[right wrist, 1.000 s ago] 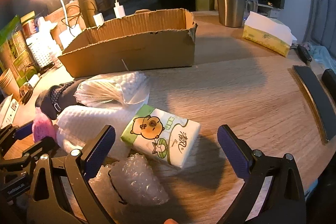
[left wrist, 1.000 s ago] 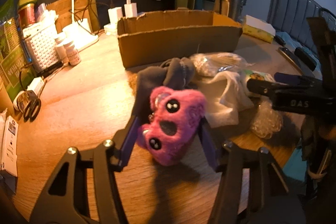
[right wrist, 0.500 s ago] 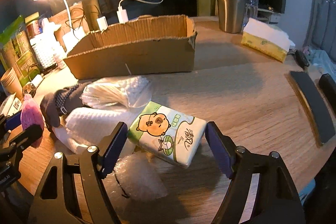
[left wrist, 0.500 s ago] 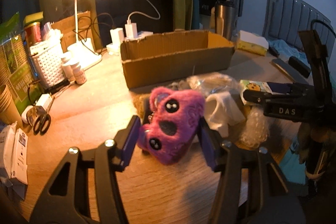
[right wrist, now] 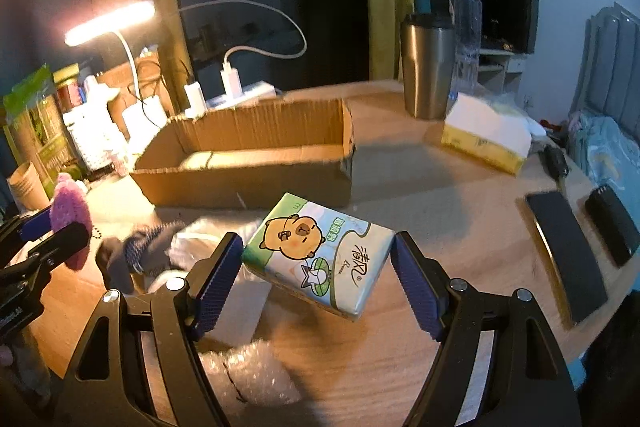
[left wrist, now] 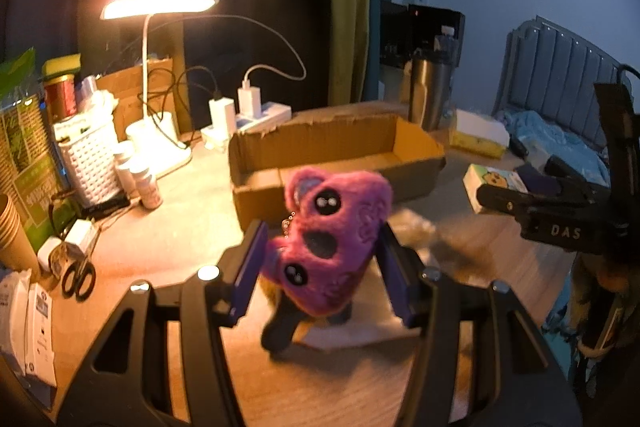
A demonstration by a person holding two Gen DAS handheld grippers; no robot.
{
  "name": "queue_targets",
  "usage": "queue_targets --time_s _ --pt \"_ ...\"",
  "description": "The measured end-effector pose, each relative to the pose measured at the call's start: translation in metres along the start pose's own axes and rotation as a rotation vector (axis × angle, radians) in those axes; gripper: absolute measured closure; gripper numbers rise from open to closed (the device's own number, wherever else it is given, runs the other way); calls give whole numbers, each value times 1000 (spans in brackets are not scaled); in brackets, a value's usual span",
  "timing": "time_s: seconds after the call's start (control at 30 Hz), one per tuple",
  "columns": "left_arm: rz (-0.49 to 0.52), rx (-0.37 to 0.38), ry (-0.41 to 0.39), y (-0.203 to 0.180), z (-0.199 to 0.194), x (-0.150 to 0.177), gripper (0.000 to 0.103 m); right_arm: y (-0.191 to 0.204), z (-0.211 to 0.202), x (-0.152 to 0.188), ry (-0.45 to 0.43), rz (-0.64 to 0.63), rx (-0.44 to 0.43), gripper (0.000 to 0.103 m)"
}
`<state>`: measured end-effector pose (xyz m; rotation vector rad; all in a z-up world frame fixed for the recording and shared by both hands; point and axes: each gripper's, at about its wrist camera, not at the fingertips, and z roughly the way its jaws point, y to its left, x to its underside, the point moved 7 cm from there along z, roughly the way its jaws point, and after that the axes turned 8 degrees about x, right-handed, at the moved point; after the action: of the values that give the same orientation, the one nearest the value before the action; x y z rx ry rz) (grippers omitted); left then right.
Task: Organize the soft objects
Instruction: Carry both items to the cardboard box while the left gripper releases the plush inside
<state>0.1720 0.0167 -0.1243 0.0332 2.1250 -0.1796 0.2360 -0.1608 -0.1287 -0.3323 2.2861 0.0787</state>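
My left gripper (left wrist: 320, 267) is shut on a pink plush toy (left wrist: 334, 239) with black eyes and holds it above the table, in front of the open cardboard box (left wrist: 336, 163). My right gripper (right wrist: 318, 275) is shut on a small tissue pack (right wrist: 316, 255) with a cartoon bear, lifted above the table before the same box (right wrist: 248, 163). The pack also shows at the right of the left wrist view (left wrist: 494, 183). The plush shows at the left of the right wrist view (right wrist: 70, 215). A dark sock (right wrist: 136, 255), white cloth and bubble wrap (right wrist: 248, 375) lie below.
A lit desk lamp (left wrist: 160, 3), chargers (left wrist: 248, 103), a white basket (left wrist: 90, 155), bottles and scissors (left wrist: 78, 277) stand at the left. A steel tumbler (right wrist: 428, 67), a yellow tissue box (right wrist: 486, 135) and two dark flat devices (right wrist: 564, 251) lie at the right.
Both grippers have risen from the table. The right gripper closed on the tissue pack and lifted it. The left gripper lifted the plush higher toward the box.
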Motion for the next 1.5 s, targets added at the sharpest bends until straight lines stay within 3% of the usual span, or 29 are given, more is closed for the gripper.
queue_targets --time_s 0.67,0.97,1.5 --pt "-53 7 -110 -7 42 -76 47 -12 27 -61 -90 -42 -49 24" --pt "-67 4 -85 -10 76 -83 47 -16 45 -70 -86 -39 -72 24" --pt "-122 5 40 2 143 -64 47 10 84 -77 -58 -93 -152 24"
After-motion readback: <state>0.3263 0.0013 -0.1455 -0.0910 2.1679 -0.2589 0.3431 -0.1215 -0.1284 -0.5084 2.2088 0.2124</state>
